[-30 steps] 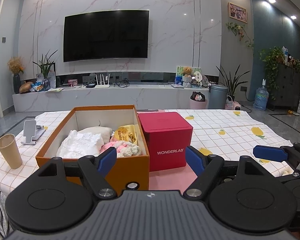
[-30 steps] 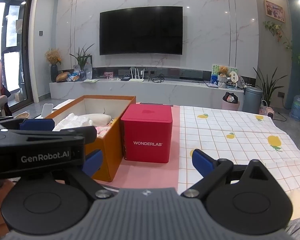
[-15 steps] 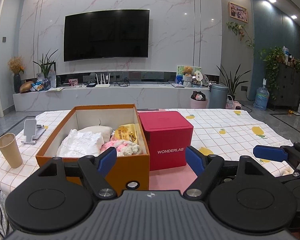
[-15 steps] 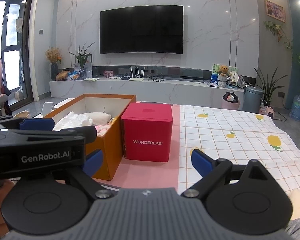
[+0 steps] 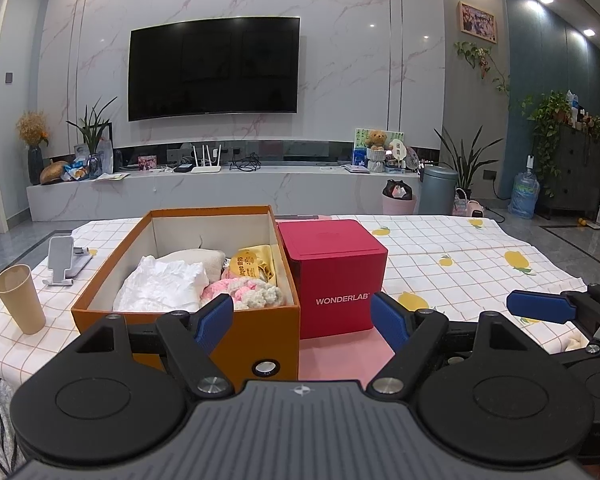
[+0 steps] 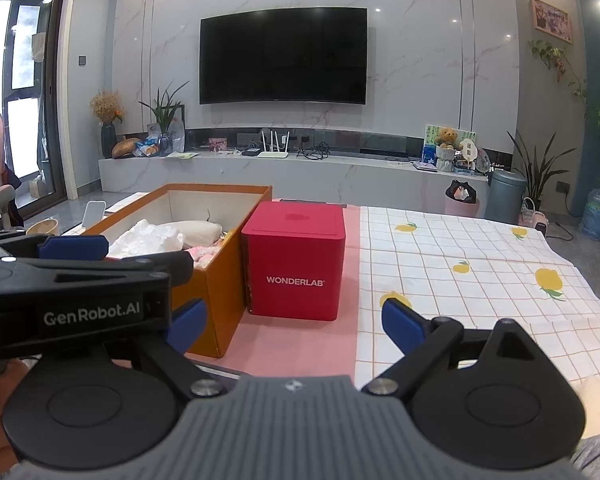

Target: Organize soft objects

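An open orange box (image 5: 256, 336) (image 6: 216, 304) stands on the table and holds soft things: a crumpled white cloth (image 5: 160, 284) (image 6: 148, 240), a cream pillow (image 5: 198, 256) (image 6: 192, 230), a yellow packet (image 5: 252, 264) and a pink-and-white knitted piece (image 5: 244, 294). A red WONDERLAB cube (image 5: 332, 276) (image 6: 296, 260) sits against the box's right side. My left gripper (image 5: 302, 318) hovers open at the near table edge, in front of the box and cube, nothing between its fingers. My right gripper (image 6: 292, 322) is open beside it, also empty.
A paper cup (image 5: 20, 298) and a white phone stand (image 5: 62, 254) are left of the box. The tablecloth (image 6: 480, 264) with lemon print spreads to the right. Beyond the table are a TV wall, a low console and plants.
Both views have shifted very slightly; the box, cube and grippers keep their places and both grippers stay open.
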The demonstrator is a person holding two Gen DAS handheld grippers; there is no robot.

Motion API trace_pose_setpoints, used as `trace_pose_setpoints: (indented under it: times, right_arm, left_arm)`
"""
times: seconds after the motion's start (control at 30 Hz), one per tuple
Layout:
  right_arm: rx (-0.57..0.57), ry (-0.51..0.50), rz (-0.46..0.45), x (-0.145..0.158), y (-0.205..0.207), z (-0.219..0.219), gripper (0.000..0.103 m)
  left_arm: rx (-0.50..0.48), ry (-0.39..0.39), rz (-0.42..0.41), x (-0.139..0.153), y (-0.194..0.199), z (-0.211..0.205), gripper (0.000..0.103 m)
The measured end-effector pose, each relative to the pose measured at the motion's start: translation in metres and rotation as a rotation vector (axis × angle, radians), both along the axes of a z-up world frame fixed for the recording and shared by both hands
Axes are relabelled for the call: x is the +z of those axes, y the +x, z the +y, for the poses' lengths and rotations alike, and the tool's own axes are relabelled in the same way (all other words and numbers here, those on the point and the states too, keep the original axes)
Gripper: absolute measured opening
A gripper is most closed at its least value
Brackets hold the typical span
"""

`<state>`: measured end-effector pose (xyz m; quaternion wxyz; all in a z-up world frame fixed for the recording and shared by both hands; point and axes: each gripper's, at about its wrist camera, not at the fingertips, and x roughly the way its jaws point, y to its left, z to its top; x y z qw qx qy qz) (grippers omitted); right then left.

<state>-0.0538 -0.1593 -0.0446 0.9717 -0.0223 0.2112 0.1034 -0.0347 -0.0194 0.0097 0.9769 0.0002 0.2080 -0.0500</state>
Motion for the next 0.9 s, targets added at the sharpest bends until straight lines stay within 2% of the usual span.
trace_pose_setpoints:
  times: [0.9]
  right_arm:
    - [0.003,-0.015,0.008,-0.0019,0.0012,0.0012,0.092]
  left_arm:
    - [0.004,0.004,-0.001,-0.0012,-0.0008,-0.0021,0.092]
